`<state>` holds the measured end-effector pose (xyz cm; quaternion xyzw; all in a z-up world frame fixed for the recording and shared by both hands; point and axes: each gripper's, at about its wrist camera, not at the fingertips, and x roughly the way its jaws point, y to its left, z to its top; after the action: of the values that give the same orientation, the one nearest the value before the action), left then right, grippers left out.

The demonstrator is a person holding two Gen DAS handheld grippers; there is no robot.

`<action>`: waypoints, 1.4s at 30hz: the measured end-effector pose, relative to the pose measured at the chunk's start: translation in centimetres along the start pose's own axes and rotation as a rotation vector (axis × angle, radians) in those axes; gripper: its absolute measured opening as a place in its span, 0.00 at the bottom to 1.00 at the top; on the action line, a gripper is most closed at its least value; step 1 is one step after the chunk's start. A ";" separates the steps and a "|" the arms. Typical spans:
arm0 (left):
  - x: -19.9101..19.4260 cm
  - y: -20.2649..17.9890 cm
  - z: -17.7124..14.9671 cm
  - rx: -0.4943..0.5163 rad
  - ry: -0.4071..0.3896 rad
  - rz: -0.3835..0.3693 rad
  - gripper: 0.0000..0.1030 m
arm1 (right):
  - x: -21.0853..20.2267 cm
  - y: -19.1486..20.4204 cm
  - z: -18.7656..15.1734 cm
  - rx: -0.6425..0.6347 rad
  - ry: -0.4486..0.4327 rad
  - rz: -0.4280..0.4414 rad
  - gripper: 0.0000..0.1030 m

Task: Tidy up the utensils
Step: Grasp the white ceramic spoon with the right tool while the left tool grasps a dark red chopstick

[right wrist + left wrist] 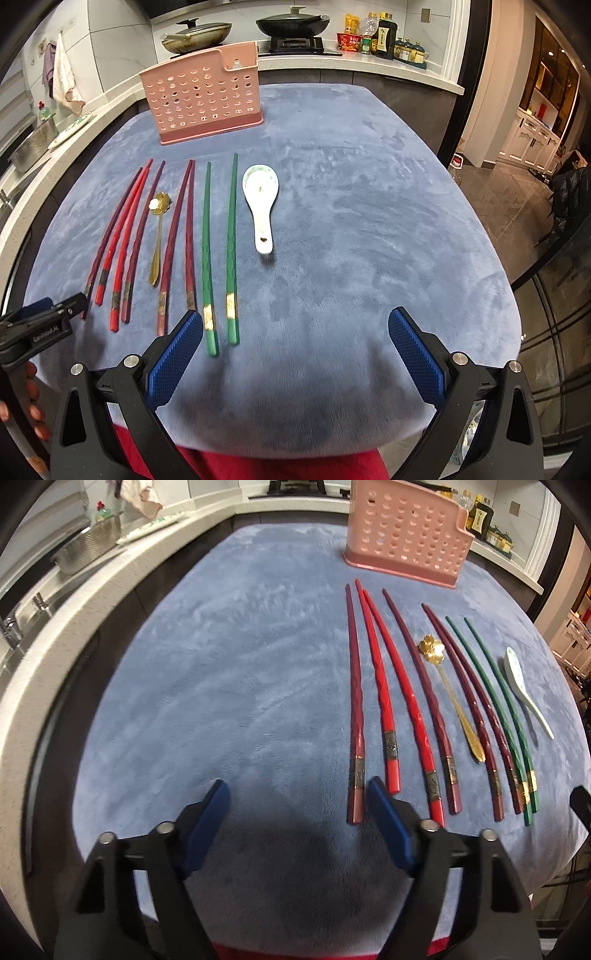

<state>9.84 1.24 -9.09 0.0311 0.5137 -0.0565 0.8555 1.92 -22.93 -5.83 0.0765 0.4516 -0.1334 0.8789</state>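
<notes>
Several chopsticks lie side by side on a blue cloth [221,664]: red ones [384,701], dark purple ones [476,709] and a green pair [231,240]. Among them lies a gold spoon [456,709] with a flower bowl, and to their right a white ceramic spoon [262,199]. A pink perforated holder [203,96] stands upright at the far side. My left gripper [297,786] is open over the cloth; the leftmost purple chopstick's [355,775] near end sits just inside its right finger, unpressed. My right gripper [295,315] is open, and the green pair's near ends lie by its left finger.
Behind the cloth runs a kitchen counter [369,66] with two woks [291,22], bottles [384,37] and a metal basin [88,546]. A tap [14,627] stands at the left. A person's hand [33,406] and red clothing [258,465] show at the near edge.
</notes>
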 end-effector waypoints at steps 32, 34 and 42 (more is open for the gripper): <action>0.6 -0.3 0.8 0.006 -0.013 -0.034 0.12 | 8.3 0.3 5.3 0.033 0.083 0.185 0.14; 0.6 -0.2 0.8 0.003 -0.012 -0.042 0.11 | 8.0 0.2 5.4 0.037 0.078 0.192 0.12; -1.9 -0.3 1.4 0.009 -0.062 -0.074 0.07 | 4.8 -0.3 6.1 0.012 0.021 0.174 0.12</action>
<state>10.09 0.87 -6.76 0.0140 0.4873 -0.0914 0.8683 9.24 -25.59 -6.22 0.1223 0.4515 -0.0583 0.8819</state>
